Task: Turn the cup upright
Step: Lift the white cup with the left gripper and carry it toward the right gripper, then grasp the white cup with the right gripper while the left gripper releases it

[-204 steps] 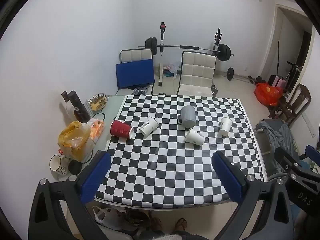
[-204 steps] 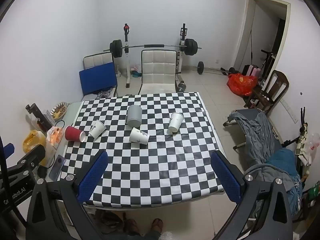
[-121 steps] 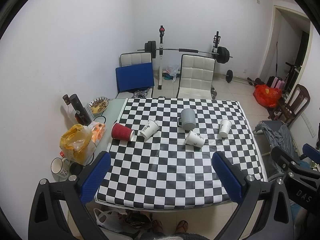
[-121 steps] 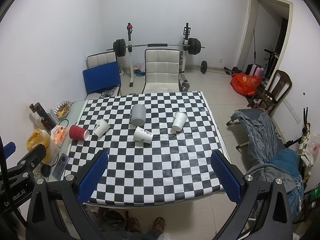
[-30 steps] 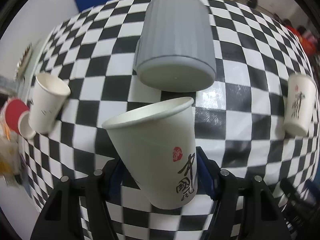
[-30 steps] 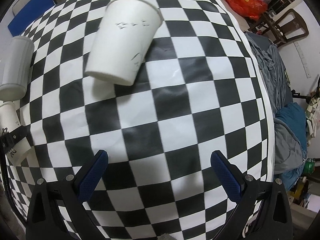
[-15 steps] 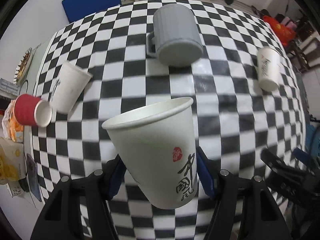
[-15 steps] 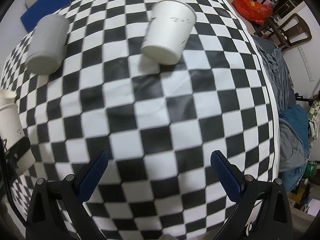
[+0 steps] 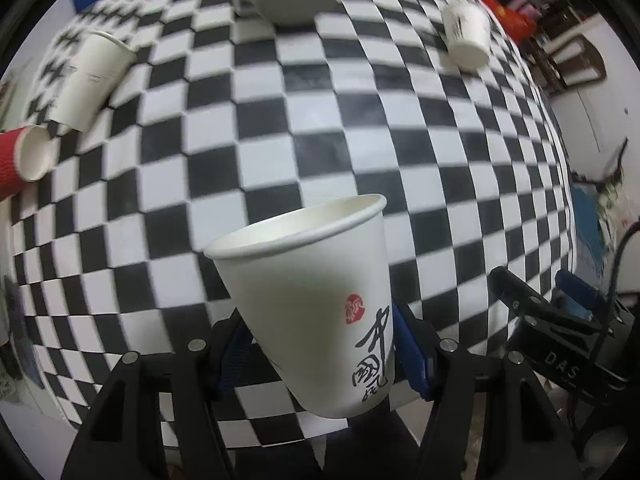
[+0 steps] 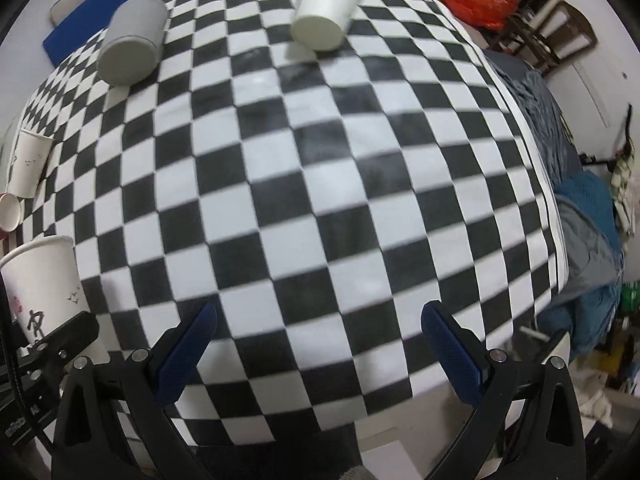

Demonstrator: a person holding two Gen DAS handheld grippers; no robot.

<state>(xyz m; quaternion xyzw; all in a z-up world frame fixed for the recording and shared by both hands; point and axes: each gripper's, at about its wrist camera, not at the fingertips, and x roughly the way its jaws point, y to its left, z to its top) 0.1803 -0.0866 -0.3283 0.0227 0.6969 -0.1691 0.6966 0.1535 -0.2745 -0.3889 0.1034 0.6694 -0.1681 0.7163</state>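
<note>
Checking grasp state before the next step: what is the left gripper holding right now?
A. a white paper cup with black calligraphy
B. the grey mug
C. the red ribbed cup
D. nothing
A: the left gripper has its blue fingers closed on the white paper cup, mouth up above the checkered table.

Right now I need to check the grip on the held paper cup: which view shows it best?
The left wrist view: the paper cup fills the centre, mouth up, pinched in the left gripper. The right wrist view catches it only at its left edge, partly cropped.
</note>
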